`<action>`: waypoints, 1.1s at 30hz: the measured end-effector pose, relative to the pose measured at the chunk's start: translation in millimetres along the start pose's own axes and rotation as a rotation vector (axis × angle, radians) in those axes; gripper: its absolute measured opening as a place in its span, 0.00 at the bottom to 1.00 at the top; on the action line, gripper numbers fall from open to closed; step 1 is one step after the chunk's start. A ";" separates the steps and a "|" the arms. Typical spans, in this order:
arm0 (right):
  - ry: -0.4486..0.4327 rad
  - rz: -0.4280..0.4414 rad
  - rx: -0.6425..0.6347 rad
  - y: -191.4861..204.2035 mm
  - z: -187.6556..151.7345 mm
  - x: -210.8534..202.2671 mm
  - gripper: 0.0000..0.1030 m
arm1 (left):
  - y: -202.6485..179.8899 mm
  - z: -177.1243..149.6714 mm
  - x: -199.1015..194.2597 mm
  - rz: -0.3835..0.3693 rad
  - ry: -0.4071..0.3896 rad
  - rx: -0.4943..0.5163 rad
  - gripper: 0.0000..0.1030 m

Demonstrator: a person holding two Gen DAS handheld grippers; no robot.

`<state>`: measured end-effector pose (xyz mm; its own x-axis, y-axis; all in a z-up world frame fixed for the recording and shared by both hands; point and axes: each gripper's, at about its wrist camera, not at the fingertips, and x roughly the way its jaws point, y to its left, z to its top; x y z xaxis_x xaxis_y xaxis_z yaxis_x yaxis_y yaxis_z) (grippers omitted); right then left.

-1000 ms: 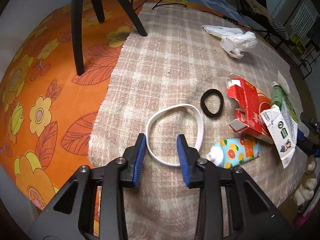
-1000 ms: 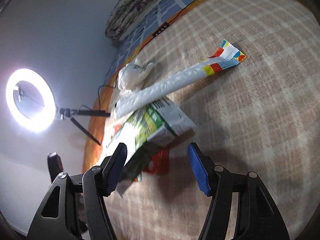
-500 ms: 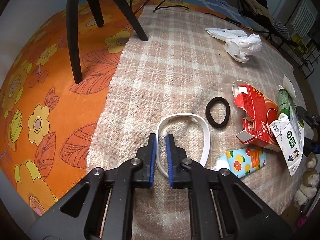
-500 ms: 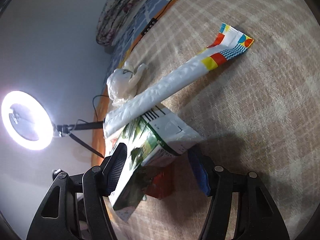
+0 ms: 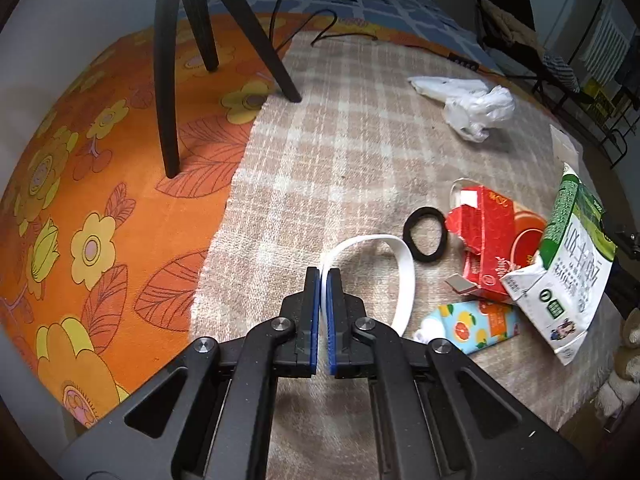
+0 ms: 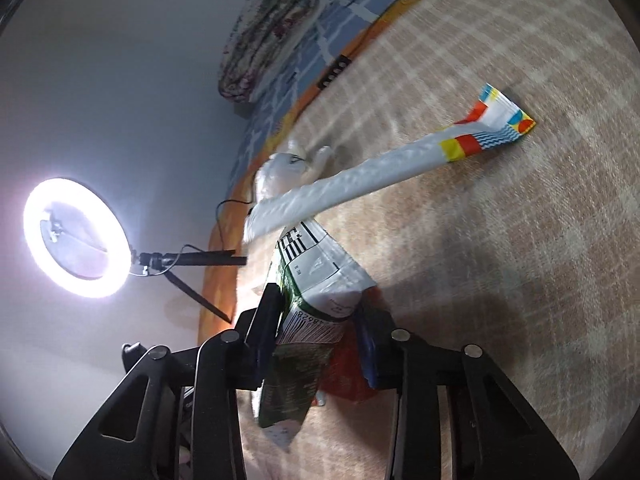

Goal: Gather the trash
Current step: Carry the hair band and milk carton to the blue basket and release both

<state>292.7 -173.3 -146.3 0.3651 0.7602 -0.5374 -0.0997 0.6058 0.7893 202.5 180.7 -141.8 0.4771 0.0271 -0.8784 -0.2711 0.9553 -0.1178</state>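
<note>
My left gripper (image 5: 323,277) is shut on the near left edge of a white band loop (image 5: 405,276) lying on the checked blanket (image 5: 340,152). Just beyond the loop lies a black hair tie (image 5: 424,234). A torn red box (image 5: 488,240), a citrus-print pouch (image 5: 468,326) and a green and white carton (image 5: 572,264) sit to the right. My right gripper (image 6: 320,322) has its jaws closing, and the pads pinch that carton (image 6: 320,300), which is tilted up over the red box (image 6: 344,378).
A long white wrapper with a colourful end (image 6: 380,176) lies beyond the carton. A crumpled white plastic bag (image 5: 476,108) is farther back. Black tripod legs (image 5: 168,80) stand on the orange flowered sheet (image 5: 80,200), holding a lit ring light (image 6: 76,240). A cable (image 5: 320,32) crosses the back.
The left jaws closed onto the white band and squeezed its loop narrower. The right jaws came in around the carton, which now stands tilted up instead of lying flat.
</note>
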 end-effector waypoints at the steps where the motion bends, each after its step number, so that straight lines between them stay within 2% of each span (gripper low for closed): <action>1: -0.002 0.005 -0.001 1.0 -0.3 -1.9 0.30 | -0.3 -0.9 -3.2 -0.003 -0.006 -0.002 0.01; 11: 0.021 0.029 -0.127 34.9 -10.2 -18.5 0.29 | -1.1 -6.2 -32.0 -0.024 -0.047 -0.023 0.01; 18: 0.030 0.049 -0.203 51.3 -21.6 -42.7 0.29 | -9.3 -22.1 -62.8 -0.055 -0.073 -0.006 0.01; 24: 0.073 0.042 -0.236 53.2 -43.9 -65.7 0.29 | -22.0 -50.5 -84.5 -0.070 -0.073 0.017 0.01; 33: 0.136 0.017 -0.303 51.0 -87.5 -99.5 0.29 | -41.7 -109.7 -102.9 -0.095 -0.033 0.051 0.01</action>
<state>170.2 -197.5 -78.6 0.2360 0.7828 -0.5758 -0.3831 0.6195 0.6851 73.1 105.8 -97.3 0.5258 -0.0557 -0.8488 -0.1809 0.9677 -0.1756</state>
